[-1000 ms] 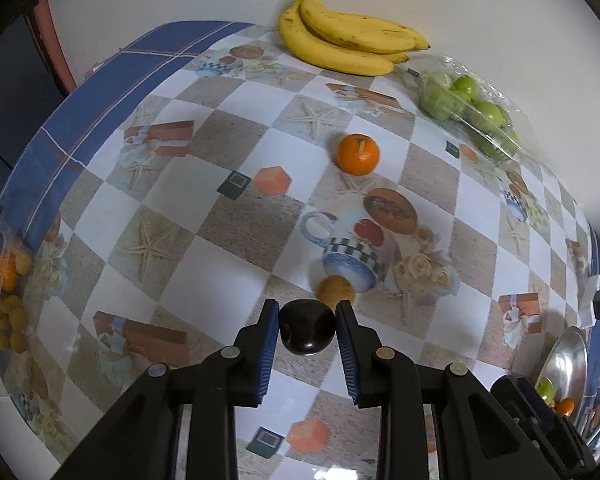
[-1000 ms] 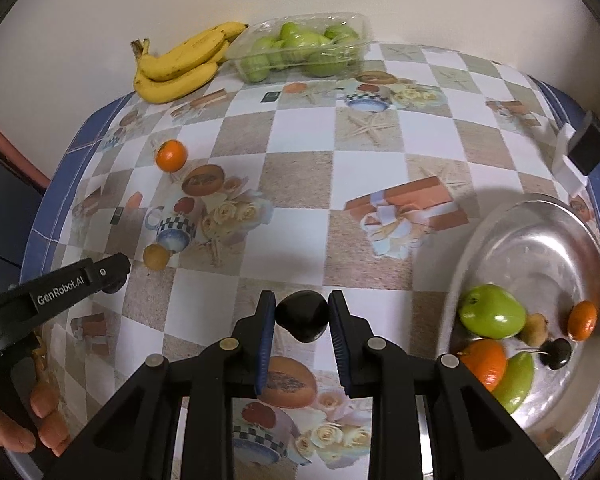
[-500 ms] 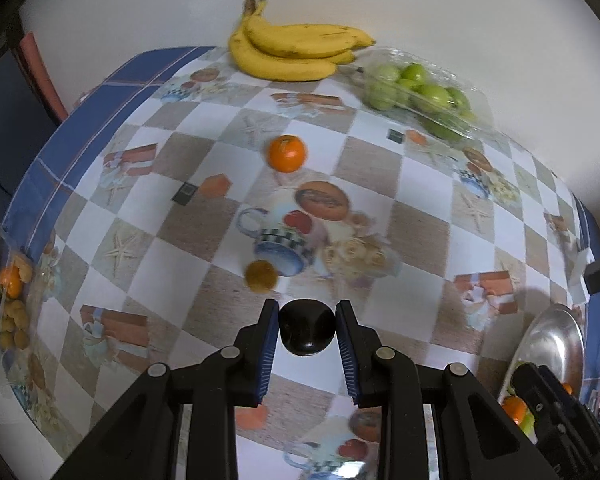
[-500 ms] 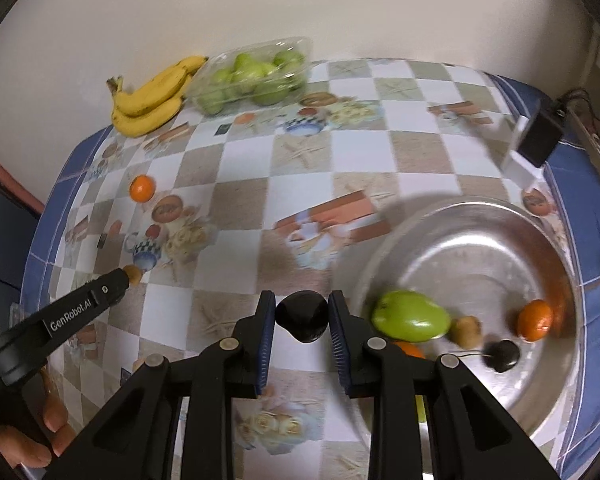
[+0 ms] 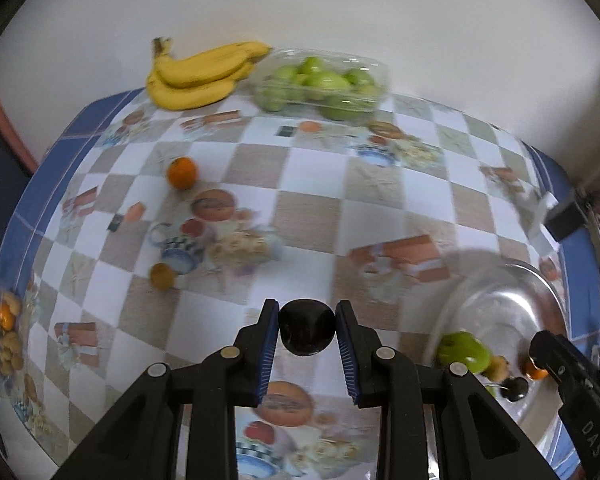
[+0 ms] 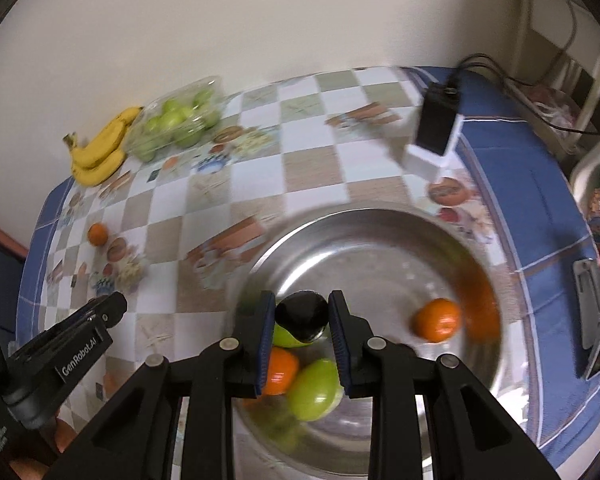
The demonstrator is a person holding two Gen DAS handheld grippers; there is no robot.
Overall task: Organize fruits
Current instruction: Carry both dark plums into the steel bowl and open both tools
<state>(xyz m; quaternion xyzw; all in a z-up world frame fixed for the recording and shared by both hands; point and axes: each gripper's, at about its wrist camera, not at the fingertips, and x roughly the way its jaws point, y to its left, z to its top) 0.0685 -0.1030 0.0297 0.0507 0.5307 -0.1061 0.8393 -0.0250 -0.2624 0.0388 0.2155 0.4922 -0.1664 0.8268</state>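
Holding a dark, round, glossy plum [image 5: 307,332] clamped between its blue-padded fingers, our left gripper [image 5: 307,334] hangs over the checked, picture-printed tablecloth [image 5: 312,216], to the left of the shiny round metal bowl [image 5: 540,280]. Our right gripper [image 6: 301,322] pinches a second dark round plum [image 6: 302,316] the same way, above the inside of that bowl [image 6: 380,248], over its near-left part.

In the bowl we see a small orange tangerine [image 6: 437,319] lying apart on the right, and under our right fingers a green apple [image 6: 314,384], an orange fruit [image 6: 280,370] touching it, and another green fruit [image 6: 286,338] partly hidden by the plum.

On the cloth, well apart from the bowl, lie a lone orange tangerine [image 5: 182,172] and a small brownish-yellow round fruit [image 5: 162,276]. Against the wall sit a bunch of yellow bananas [image 5: 204,76] and, just beside it, a clear plastic box of green apples [image 5: 324,84].
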